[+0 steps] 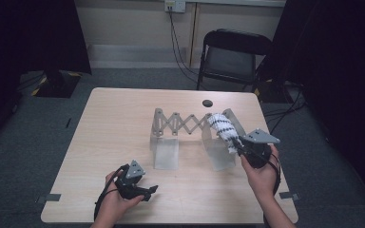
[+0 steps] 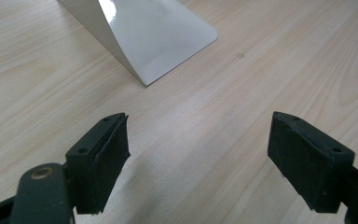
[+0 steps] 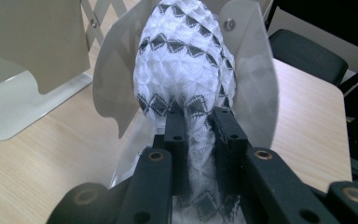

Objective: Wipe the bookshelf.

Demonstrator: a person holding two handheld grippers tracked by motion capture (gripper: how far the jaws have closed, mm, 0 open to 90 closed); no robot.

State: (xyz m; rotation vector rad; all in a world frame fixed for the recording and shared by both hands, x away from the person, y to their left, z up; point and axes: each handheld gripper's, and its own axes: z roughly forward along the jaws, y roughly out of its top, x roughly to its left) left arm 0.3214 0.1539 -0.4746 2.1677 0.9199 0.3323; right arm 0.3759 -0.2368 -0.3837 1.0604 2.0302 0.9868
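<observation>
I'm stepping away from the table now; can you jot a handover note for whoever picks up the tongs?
Right tongs: shut on the white, black-patterned sock, which is pulled over the right-hand plate of the expanding rack.
Left tongs: open, holding nothing, low over the table near the front edge, facing the rack's left foot plate.
Done: sock is on the right plate.
Left: the right tongs have not let go; whether the sock is going on or coming off cannot be told. The left plate is bare.
</observation>
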